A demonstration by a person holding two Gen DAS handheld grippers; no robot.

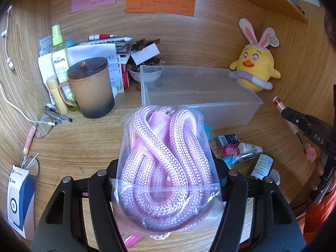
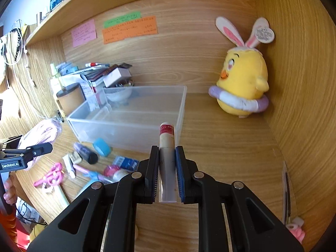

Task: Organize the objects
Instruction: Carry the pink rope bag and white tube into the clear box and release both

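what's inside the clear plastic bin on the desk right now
The clear bin looks empty; its bare floor shows in both views. The bowl seen through its wall stands behind it. The bagged rope hides its near left corner.

Yellow chick plush in corner; lidded brown mug; sticky notes on wall.

My left gripper is black and grips a pale pink rope with a silvery herringbone weave, bagged in clear plastic. My right gripper, black with blue pads, pinches a beige tube with a red band. Yellow chick plush, pink-and-white ears, lilac-and-white ring. Translucent bin. Wood-grain worktop. Brown mug fading to dark grey.
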